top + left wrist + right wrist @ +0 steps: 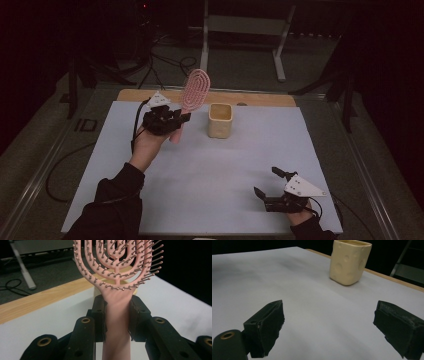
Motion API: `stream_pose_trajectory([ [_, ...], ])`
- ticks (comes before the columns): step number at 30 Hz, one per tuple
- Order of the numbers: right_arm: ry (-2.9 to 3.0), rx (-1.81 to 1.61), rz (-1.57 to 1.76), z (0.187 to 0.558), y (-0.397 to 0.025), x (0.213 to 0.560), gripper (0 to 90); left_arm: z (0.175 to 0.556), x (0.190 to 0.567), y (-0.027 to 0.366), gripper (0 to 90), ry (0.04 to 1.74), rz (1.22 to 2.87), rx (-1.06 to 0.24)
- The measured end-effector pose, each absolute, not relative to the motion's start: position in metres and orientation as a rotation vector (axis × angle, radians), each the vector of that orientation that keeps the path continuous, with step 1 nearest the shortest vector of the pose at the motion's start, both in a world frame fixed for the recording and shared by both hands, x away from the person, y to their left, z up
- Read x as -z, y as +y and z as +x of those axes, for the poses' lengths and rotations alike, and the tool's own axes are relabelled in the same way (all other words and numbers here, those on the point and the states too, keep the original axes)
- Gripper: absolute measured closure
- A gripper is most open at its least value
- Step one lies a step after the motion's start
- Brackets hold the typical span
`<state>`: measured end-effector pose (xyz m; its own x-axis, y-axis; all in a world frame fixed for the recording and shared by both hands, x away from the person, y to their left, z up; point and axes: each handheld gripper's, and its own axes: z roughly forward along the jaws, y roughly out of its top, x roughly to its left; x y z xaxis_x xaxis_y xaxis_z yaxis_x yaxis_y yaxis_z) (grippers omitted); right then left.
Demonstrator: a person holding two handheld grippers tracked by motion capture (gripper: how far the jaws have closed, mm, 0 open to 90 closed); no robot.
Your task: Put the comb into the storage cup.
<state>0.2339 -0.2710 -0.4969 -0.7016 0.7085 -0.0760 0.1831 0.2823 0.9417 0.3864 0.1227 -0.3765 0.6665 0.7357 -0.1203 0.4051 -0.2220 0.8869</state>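
The left gripper point(117, 315) clamps the pink hairbrush point(192, 97) by its handle, beside the yellow cup point(220, 120); the right gripper point(329, 327) is spread wide, holding nothing.

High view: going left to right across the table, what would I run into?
Left gripper → pink hairbrush held upright in its jaws → cream cup → right gripper, jaws apart over the white sheet.
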Motion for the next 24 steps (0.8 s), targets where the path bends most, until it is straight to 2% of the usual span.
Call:
stream_pose_trajectory([
  [11, 2.065, -1.427, 0.794, 0.234, -0.271, 0.496, 9.3, 0.403, 0.368, 0.099, 70.1, 0.847, 1.823, -0.415],
  [24, 2.058, -1.434, 0.798, 0.233, -0.273, 0.496, 9.3, 0.425, 0.365, 0.076, 70.1, 0.760, 1.781, -0.369],
])
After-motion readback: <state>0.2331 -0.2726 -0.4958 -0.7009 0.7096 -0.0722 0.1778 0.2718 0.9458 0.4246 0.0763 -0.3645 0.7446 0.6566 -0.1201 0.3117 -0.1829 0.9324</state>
